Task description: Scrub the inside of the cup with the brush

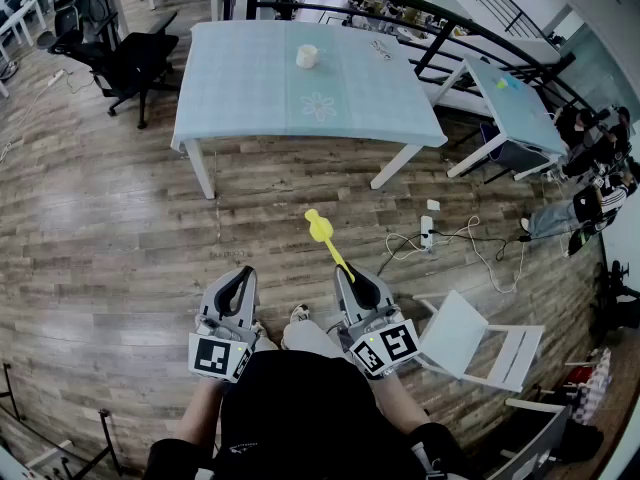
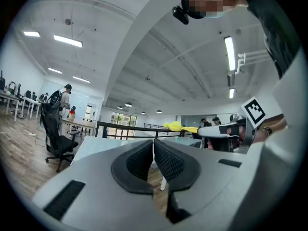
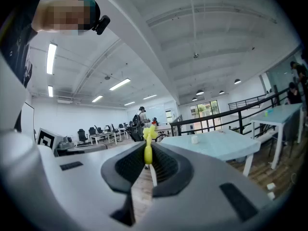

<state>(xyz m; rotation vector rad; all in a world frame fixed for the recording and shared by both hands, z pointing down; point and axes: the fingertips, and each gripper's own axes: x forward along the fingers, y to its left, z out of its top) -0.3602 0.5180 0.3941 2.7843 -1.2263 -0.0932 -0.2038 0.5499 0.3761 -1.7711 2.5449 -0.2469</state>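
Observation:
A white cup (image 1: 307, 56) stands on a table with a pale blue cloth (image 1: 250, 98), far ahead of both grippers. In the right gripper view the cup (image 3: 194, 139) is small, on the table to the right. My right gripper (image 1: 350, 271) is shut on the handle of a yellow brush (image 1: 322, 230), whose head points toward the table. The brush (image 3: 147, 148) sits upright between the right gripper's jaws. My left gripper (image 1: 240, 276) is shut with nothing between its jaws (image 2: 154, 146). From it the brush (image 2: 180, 127) shows off to the right.
Both grippers are held low over the wooden floor, in front of the person's body. A black office chair (image 1: 135, 63) stands left of the table. A white chair (image 1: 470, 338) is at my right, and a power strip with cables (image 1: 428, 230) lies on the floor. A second table (image 1: 515, 108) and seated people (image 1: 590, 198) are at the right.

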